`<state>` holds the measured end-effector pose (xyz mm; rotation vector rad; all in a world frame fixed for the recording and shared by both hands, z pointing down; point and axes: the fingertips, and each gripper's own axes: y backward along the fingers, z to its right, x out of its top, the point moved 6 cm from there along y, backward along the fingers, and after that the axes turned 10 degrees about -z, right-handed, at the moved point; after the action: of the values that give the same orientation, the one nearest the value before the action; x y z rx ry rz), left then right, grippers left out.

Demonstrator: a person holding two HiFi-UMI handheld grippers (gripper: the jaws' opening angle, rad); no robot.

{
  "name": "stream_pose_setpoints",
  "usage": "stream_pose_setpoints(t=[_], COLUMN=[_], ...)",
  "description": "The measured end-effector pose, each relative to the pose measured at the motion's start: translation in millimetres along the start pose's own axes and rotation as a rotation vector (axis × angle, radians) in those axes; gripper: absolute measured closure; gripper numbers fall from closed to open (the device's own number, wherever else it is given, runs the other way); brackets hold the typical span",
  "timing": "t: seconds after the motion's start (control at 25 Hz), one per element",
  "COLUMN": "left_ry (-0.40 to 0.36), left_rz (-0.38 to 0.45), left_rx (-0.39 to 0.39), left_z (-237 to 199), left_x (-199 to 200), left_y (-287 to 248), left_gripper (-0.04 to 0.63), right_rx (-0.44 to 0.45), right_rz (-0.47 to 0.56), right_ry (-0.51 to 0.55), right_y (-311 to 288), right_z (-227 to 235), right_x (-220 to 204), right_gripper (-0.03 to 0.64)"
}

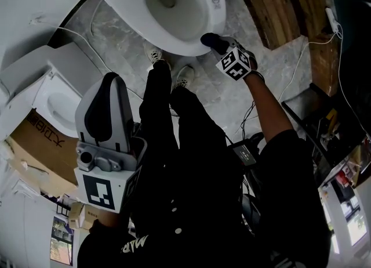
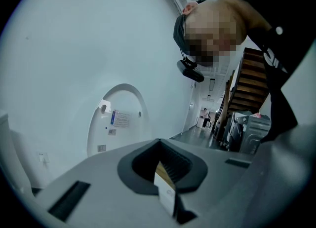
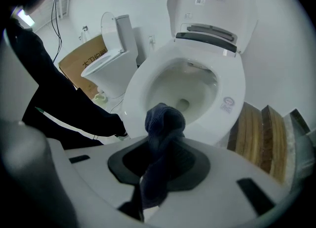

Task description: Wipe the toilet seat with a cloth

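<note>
Cloth (image 3: 163,121), dark blue and bunched, is sticking out of the right gripper (image 1: 220,46), whose jaws are clamping it tight. I am holding it at the front right edge of the toilet seat (image 3: 232,86); I cannot tell if it is touching. The lid (image 3: 212,5) is standing upright and the whole seat ring is lying exposed. Bare floor (image 1: 203,90) is running beside the bowl, wooden steps (image 1: 272,6) are bounding it on the right, and my shoes (image 1: 184,75) are standing just at the bowl's front. The left gripper (image 2: 165,170) is hanging near my body with its jaws together on nothing, well apart from the toilet. A second toilet (image 1: 55,101) and a cardboard box (image 1: 35,139) are sitting off to the left.
</note>
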<state>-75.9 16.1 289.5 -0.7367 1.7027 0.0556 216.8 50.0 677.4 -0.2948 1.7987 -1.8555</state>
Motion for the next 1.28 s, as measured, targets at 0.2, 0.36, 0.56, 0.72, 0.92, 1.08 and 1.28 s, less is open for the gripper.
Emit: stream_pose_setpoints(t=[0.2,0.36,0.56,0.72,0.92,1.08,1.28], left_ry=[0.003,0.009,0.012,0.016,0.021,0.025,0.036], left_rz=[0.0,0.001,0.003,0.004,0.005,0.01,0.017], left_rx=[-0.004,-0.002,0.007,0.015,0.029,0.042,0.052], left_z=[0,0,-5,-8,-14,-18,-21], left_x=[-2,-4,-5,-7,-8,-10,-9], left_y=[1,5,8,10,14,18,18], left_gripper=[0.588,0.588,0.588,0.588,0.588,0.588,0.588], right_rx=[0.017,0.022,-0.006,-0.021,-0.042,-0.047,-0.05], right_rz=[-0.002,-0.004,-0.03,-0.037,-0.037,-0.027,-0.009], right_ry=[0.017,0.055,0.164,0.259,0.411,0.451,0.487], right_y=[-4,-6,-11,-14,-21,-24,-30], right_z=[-21,-37,-52,-62,-78,-84,-92], right_x=[3,8,16,22,39,50,68], right_gripper=[0.529,0.529,0.529,0.529,0.528,0.528,0.528])
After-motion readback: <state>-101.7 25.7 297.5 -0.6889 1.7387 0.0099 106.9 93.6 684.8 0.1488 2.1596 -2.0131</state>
